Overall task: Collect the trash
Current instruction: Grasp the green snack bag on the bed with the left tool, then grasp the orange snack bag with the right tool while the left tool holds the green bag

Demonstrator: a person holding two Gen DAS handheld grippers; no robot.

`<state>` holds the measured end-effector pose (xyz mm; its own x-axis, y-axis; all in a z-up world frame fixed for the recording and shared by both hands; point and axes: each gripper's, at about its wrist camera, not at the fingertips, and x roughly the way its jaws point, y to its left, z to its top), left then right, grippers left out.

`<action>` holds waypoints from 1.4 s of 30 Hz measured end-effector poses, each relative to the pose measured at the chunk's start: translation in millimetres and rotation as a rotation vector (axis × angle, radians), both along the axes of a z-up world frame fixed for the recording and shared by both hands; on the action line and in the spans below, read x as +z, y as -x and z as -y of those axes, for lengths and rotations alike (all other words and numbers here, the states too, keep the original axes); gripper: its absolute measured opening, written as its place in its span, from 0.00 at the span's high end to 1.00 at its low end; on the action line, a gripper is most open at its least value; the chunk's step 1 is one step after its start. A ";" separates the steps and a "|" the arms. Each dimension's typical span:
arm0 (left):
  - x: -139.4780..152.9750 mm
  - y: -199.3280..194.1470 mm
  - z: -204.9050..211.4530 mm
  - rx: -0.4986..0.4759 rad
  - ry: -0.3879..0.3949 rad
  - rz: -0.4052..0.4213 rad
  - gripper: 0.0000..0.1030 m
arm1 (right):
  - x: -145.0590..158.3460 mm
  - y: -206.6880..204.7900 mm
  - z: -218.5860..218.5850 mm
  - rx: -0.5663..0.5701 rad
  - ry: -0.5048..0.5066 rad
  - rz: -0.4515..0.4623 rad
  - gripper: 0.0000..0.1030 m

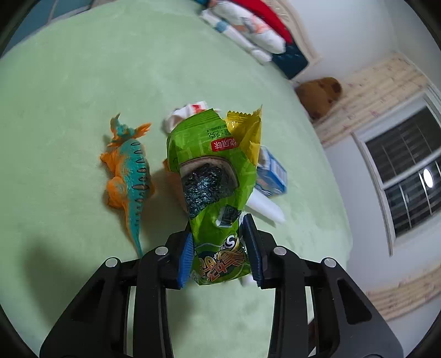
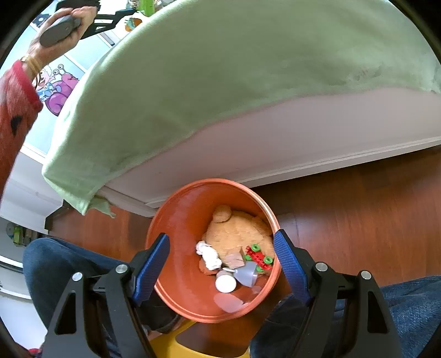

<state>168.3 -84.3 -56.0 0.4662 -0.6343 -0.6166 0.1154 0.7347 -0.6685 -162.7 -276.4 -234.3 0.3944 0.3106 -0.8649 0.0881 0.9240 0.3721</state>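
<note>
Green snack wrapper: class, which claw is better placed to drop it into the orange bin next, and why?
Left. The left claw is shut on the green snack wrapper, lifted above the bed. The right claw is open and empty, framing the orange bin.

I see a bed under a green blanket [image 1: 82, 82], a window [image 1: 408, 170] in the white wall, and wooden floor [image 2: 358, 198] beside it.

Both grippers: black angular frames, silver round screws, blue ribbed pads [image 1: 186, 254] lining the jaws. Left hand [image 2: 69, 26]: bare skin, gold bangle [image 2: 31, 66] worn at the wrist, red knit sleeve [image 2: 13, 110] with a dark mark. Blue jeans [image 2: 63, 261] are worn.
</note>
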 end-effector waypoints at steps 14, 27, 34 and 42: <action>64.8 152.9 -101.9 0.068 -0.264 0.240 0.68 | 165.3 -93.5 -29.9 0.202 0.256 0.480 0.19; 31.3 205.2 -124.1 0.104 -0.306 0.191 0.68 | 154.5 -340.1 -73.5 0.239 0.519 0.296 0.19; 30.6 209.3 -129.0 0.116 -0.305 0.198 0.68 | 125.4 -377.1 -80.7 0.199 0.628 0.148 0.50; 27.1 214.0 -124.6 0.095 -0.307 0.196 0.68 | 171.9 -327.9 -56.2 0.156 0.478 0.277 0.53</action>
